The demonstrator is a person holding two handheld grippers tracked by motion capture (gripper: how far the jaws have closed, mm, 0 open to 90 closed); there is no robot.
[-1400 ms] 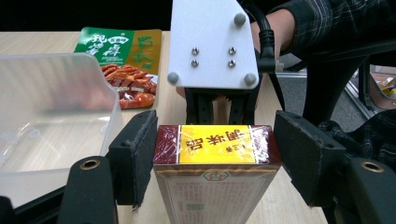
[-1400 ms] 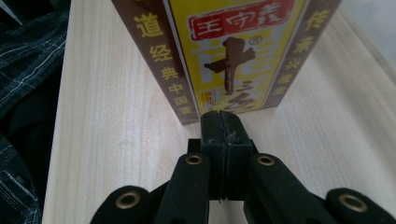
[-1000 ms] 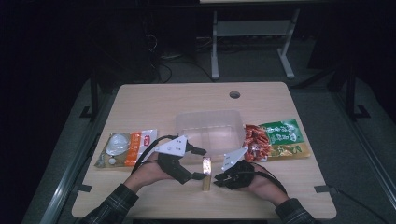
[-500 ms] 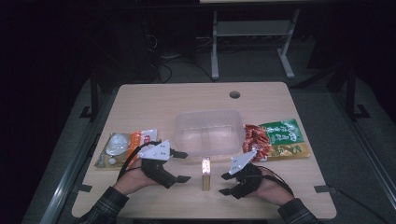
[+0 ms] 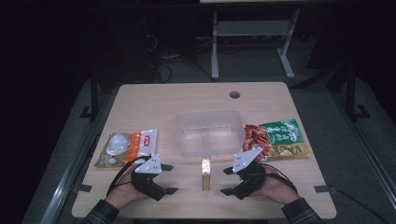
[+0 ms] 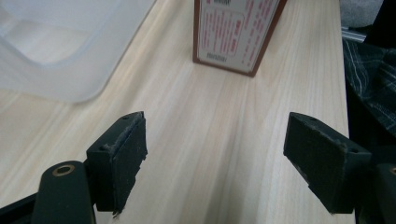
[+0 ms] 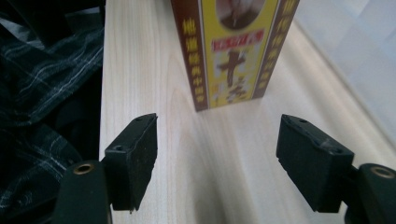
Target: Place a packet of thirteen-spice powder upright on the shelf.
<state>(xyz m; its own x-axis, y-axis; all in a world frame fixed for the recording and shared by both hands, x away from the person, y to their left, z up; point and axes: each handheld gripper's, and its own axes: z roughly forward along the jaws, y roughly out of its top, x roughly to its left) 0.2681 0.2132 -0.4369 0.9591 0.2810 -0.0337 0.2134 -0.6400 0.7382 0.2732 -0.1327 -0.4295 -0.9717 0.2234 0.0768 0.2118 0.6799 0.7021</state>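
My worktop (image 5: pixel 154 102) is pale wood with a round cable hole (image 5: pixel 234 94) near its far edge. It stands on a grey floor in a dark room, with a metal-legged stand (image 5: pixel 252 42) behind it.

The small yellow-and-brown box (image 5: pixel 205 173) stands upright near the front edge, between my two tools and touching neither. In my right gripper view its top is cut off, and its print is too blurred to read; in my left gripper view I see just its lower back panel.

My left tool (image 5: pixel 167 178) has its jaws spread wide over bare wood. My right tool (image 5: pixel 227 181) has just been opening; its jaws stand apart, and the box sits beyond them, not between them.

The clear plastic tub (image 5: pixel 210 133) behind the box looks empty. An orange-and-white food pouch (image 5: pixel 126 147) lies to its left and a green-and-red snack bag (image 5: pixel 275 139) to its right.
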